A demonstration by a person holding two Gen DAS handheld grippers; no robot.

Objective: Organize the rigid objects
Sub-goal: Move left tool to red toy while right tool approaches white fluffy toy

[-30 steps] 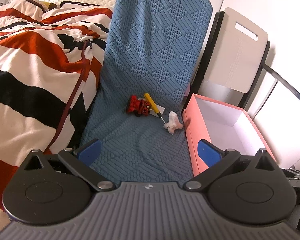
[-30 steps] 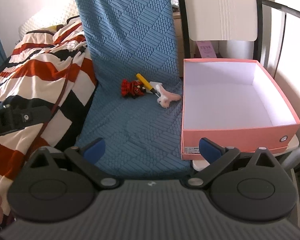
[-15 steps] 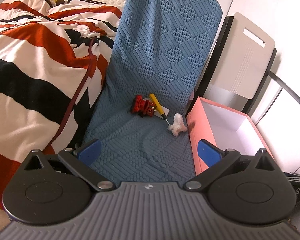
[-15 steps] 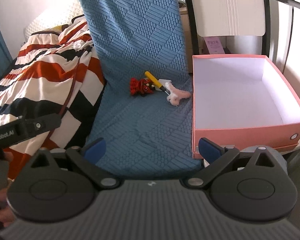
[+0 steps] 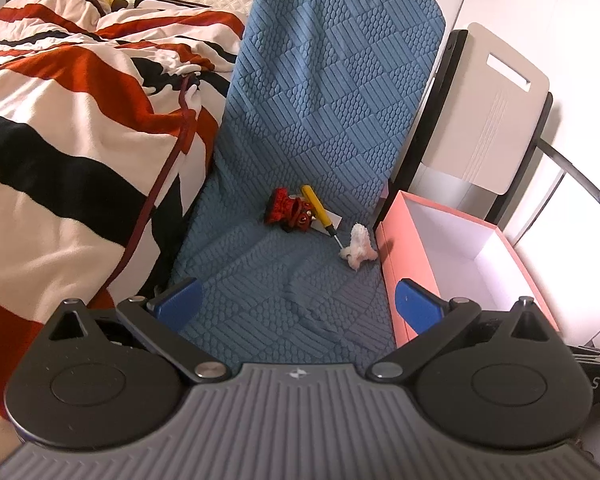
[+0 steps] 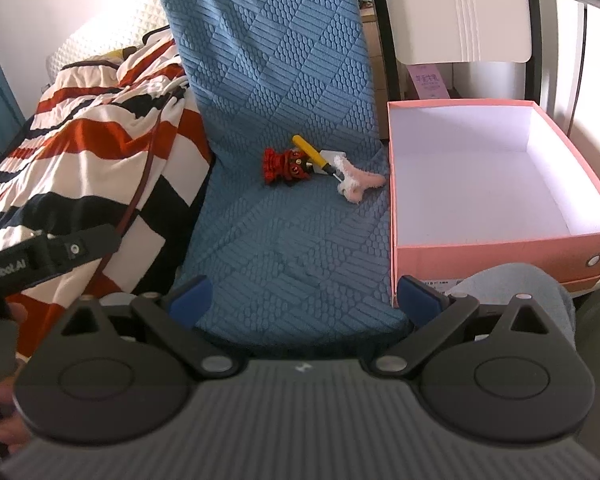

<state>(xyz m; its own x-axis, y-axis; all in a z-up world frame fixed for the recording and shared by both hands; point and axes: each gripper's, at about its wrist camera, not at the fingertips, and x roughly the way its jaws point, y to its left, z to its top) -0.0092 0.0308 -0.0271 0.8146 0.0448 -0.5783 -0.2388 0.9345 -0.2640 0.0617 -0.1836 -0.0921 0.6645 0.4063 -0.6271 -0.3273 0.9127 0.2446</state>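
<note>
Starting at the far left, a striped blanket (image 5: 72, 128) in red, black and cream covers a bed and lies against the left edge of a blue textured mat (image 5: 300, 184). The mat runs flat toward both cameras, then bends upward at the back to stand nearly upright.

Left gripper (image 5: 296, 304): jaws spread wide, nothing between the blue fingertips (image 5: 178, 298). It hangs above the near end of the mat, well apart from the objects. In the right wrist view, part of its black body and the hand (image 6: 4, 376) holding it show at the left edge.

Near the bend of the mat, three items lie grouped. Leftmost is a red toy figure (image 6: 286, 165). Just beside it, on its right, a yellow-handled screwdriver (image 6: 312, 154) lies diagonally, its handle toward the back and its metal tip toward the front right, resting partly over a small white card (image 6: 332, 158). The screwdriver tip meets a pale pink fuzzy piece (image 6: 358, 182), which is the rightmost item and sits near the box wall; contact with the wall cannot be confirmed.

Right gripper (image 6: 304, 300): jaws spread wide, holding nothing, positioned over the near edge of the mat.

Right of the mat stands a pink open box (image 6: 500, 246) with a white interior. Behind it stands a white chair back (image 6: 460, 12) on a black frame.
</note>
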